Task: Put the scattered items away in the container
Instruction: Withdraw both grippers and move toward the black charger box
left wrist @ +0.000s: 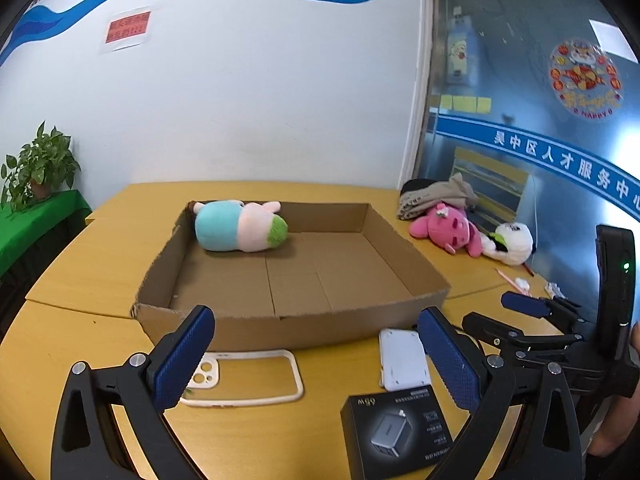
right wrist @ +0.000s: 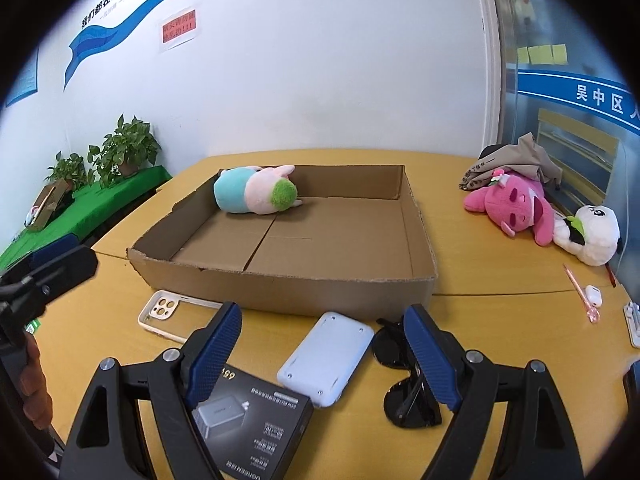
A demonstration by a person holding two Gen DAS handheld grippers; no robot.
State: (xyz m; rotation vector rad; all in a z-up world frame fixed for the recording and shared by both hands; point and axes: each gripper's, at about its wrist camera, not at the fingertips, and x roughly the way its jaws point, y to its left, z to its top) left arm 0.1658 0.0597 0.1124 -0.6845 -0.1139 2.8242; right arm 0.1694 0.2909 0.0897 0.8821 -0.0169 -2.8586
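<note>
**Loose items lie near side of box; right tool closest to power bank**

L to R along the near edge of the cardboard box point(right wrist: 416, 236): phone case point(right wrist: 168, 312), charger box point(right wrist: 256, 420), power bank point(right wrist: 324, 360), sunglasses point(right wrist: 404, 380). One plush toy point(right wrist: 256, 194) already lies inside, far-left corner. Left gripper point(left wrist: 316, 360): jaws wide apart, nothing held, phone case just ahead on its left. Right gripper point(right wrist: 320, 354): jaws wide apart, nothing held. The power bank sits between its fingers' line (long axis running near-left to far-right, roughly toward the box). Judgement: right hand is nearer; the power bank is the likely next pick.
</note>
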